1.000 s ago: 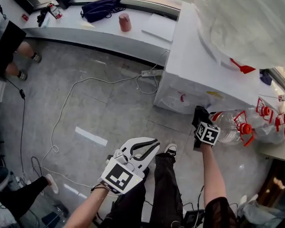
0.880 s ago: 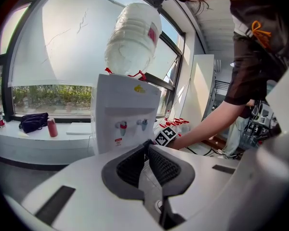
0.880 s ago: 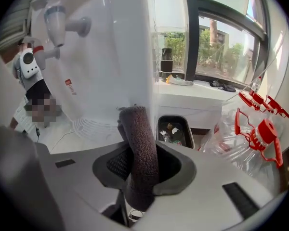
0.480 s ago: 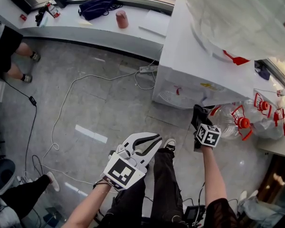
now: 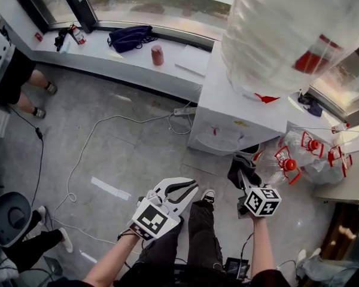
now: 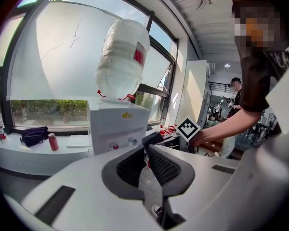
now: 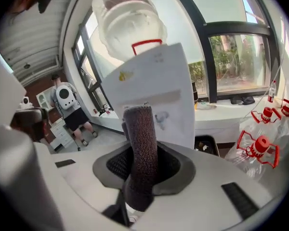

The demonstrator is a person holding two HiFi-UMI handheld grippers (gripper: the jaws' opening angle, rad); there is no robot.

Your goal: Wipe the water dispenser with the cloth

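Looking down, head view: tall white box-shaped water dispenser (image 5: 239,109) under a clear upturned bottle (image 5: 287,28). The right gripper (image 5: 242,171) is near its lower front; contact unclear. The left gripper (image 5: 190,188) hangs low, well apart.

Left gripper view: jaws together, nothing between.

Right gripper view: jaws clamped mid-length on a rolled dark grey terry cloth (image 7: 139,143). Soft and light, probably floppy; its free upper end should do the wiping. It hides part of the taps, and its lower end is cut off.

grey tiled floor (image 5: 140,151) — white sill (image 5: 90,49) under big windows (image 5: 161,5)
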